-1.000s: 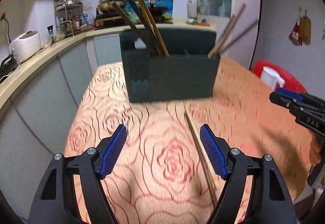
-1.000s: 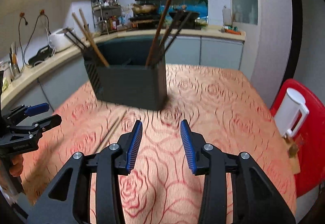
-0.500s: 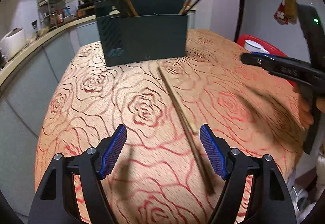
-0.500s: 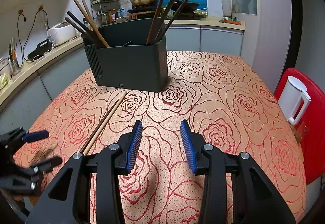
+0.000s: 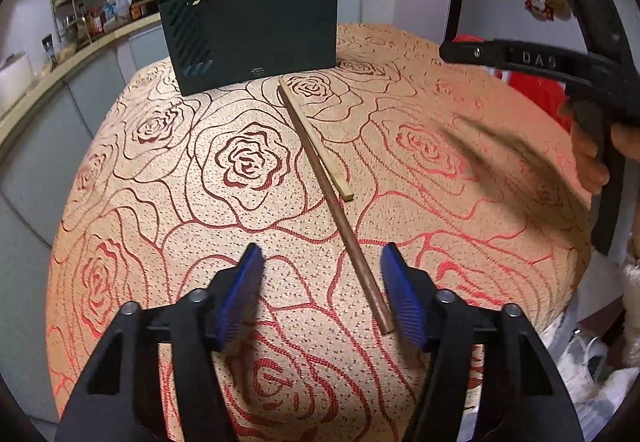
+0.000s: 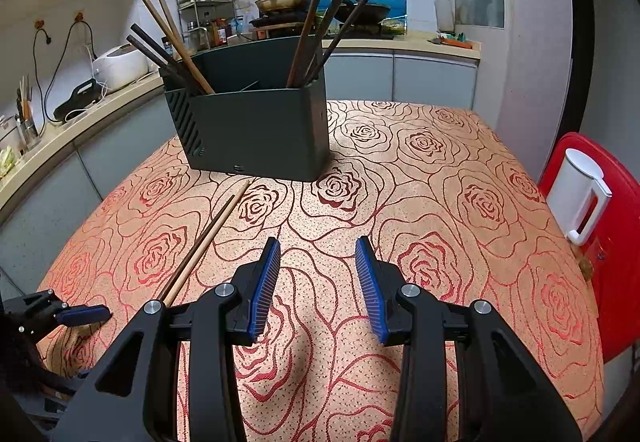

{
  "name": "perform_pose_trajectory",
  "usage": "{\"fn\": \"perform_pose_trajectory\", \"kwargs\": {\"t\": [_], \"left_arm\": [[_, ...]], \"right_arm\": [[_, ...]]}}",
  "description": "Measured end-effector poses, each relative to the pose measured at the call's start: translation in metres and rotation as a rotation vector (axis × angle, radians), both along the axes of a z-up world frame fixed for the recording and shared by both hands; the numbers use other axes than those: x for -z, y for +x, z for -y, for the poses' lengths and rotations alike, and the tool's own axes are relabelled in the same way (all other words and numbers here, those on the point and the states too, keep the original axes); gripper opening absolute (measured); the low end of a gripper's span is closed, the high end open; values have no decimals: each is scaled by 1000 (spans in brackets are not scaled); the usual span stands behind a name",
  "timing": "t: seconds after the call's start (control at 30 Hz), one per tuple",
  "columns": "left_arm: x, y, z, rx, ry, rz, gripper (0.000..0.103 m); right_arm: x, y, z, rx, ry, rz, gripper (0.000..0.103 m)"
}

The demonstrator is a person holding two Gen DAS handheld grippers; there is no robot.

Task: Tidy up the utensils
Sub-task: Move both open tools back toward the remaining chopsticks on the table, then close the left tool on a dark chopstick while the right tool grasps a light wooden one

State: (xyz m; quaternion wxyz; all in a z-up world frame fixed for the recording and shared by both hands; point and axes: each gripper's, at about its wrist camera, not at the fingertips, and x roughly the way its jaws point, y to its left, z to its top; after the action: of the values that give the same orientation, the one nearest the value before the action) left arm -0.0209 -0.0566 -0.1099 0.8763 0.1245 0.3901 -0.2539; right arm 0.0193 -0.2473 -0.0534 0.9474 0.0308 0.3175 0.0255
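1. Left gripper (image 5: pixel 320 274) hangs low over the table, jaws closing, with the near end of the dark chopstick (image 5: pixel 340 213) between its blue pads but not yet pinched.
2. Right gripper (image 6: pixel 316 282) stands unclenched and empty above the rose-patterned tablecloth (image 6: pixel 440 201).
3. Beside the dark chopstick lies a paler chopstick (image 5: pixel 320 145), both pointing toward the dark green holder (image 5: pixel 256 37) at the far side.
4. More chopsticks (image 6: pixel 312 17) stand inside that holder.
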Motion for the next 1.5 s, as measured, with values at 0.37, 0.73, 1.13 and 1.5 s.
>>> {"fn": "perform_pose_trajectory", "kwargs": {"t": [0.37,0.73,1.13,1.5], "left_arm": [[-2,11,-11,-59,-6,10,12],[-2,24,-24,-143,-12,8,7],[-4,31,-33,-184,-13,3,7],[-3,30,-31,-188,-14,7,7]], "right_arm": [[3,-1,-13,-39,-5,-16,38],[20,-4,-64,-189,-30,-74,38],[42,0,-122,-331,-54,-176,38],[48,4,-107,-241,-85,-188,28]]}}
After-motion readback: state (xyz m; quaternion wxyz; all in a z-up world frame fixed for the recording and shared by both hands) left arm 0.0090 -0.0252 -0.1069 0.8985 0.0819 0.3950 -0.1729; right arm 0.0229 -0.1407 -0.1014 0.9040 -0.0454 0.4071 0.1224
